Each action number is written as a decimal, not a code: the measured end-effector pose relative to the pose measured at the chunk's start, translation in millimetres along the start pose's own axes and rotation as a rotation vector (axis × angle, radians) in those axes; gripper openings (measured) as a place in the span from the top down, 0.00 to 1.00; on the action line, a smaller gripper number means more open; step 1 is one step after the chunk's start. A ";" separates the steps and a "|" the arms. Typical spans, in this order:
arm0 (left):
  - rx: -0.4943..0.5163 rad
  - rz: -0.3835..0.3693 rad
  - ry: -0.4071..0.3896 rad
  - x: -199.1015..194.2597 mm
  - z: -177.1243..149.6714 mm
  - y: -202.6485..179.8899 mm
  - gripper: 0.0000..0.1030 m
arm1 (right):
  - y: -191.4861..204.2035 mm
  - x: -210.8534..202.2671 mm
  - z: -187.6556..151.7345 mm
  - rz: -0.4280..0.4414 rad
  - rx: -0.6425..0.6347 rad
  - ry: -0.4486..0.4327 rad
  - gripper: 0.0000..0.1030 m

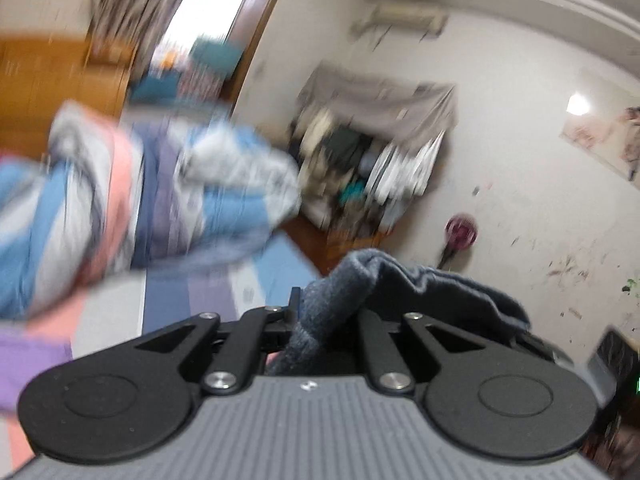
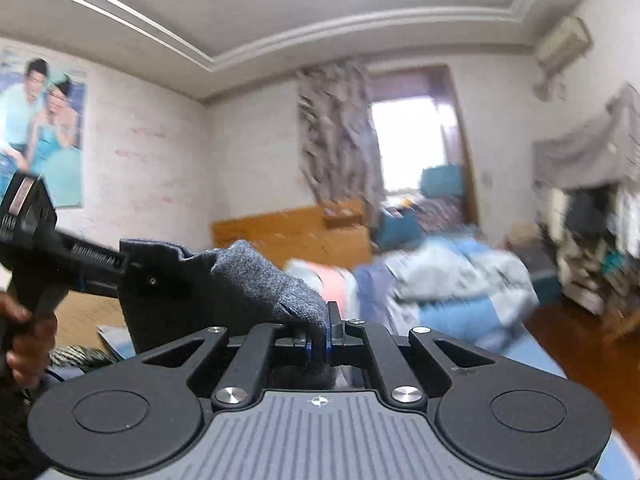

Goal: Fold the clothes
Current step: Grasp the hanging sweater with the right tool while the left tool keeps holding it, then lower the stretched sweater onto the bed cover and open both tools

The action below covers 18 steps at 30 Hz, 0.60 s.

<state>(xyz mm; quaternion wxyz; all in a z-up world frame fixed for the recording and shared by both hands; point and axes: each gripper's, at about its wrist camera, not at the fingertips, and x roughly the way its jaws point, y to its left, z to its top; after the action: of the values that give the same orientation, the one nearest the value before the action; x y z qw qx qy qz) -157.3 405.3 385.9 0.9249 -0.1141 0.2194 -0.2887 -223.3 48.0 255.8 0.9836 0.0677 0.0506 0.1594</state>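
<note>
Clearly both tongs are clamped on one grey knit garment [image 2: 264,280]: the right tongs [image 2: 320,336] pinch one edge, the left tongs [image 1: 316,320] another. It hangs bunched and rumpled between them, above the striped bed [image 1: 224,280].

Your views are evenly daylit; the doorway [image 2: 412,148] glares white, the far bedding [image 1: 140,192] smears with motion blur, edges bend.
</note>
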 end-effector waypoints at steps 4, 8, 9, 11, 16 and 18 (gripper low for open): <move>0.078 -0.009 -0.157 -45.9 52.2 -20.8 0.93 | 7.1 9.2 77.1 0.103 -0.068 -0.060 0.95; 0.161 0.048 -0.257 -83.9 81.2 -46.1 0.93 | 13.8 10.6 128.6 0.178 -0.111 -0.106 0.95; 0.170 0.055 -0.272 -92.0 84.8 -51.1 0.93 | 16.8 7.9 134.2 0.189 -0.117 -0.113 0.95; 0.168 0.058 -0.290 -105.9 88.1 -59.0 0.93 | 11.8 13.2 142.9 0.216 -0.120 -0.123 0.95; 0.190 0.095 -0.297 -133.7 80.9 -86.1 0.93 | 5.8 9.5 133.9 0.284 -0.093 -0.104 0.94; 0.187 0.110 -0.284 -144.1 74.3 -96.8 0.93 | 1.5 6.9 130.2 0.317 -0.071 -0.087 0.94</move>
<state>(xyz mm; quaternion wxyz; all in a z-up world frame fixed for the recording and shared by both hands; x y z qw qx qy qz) -275.3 417.7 532.9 0.9676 -0.0549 0.0647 -0.2377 -201.5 36.4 383.8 0.9492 0.0467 -0.0088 0.3109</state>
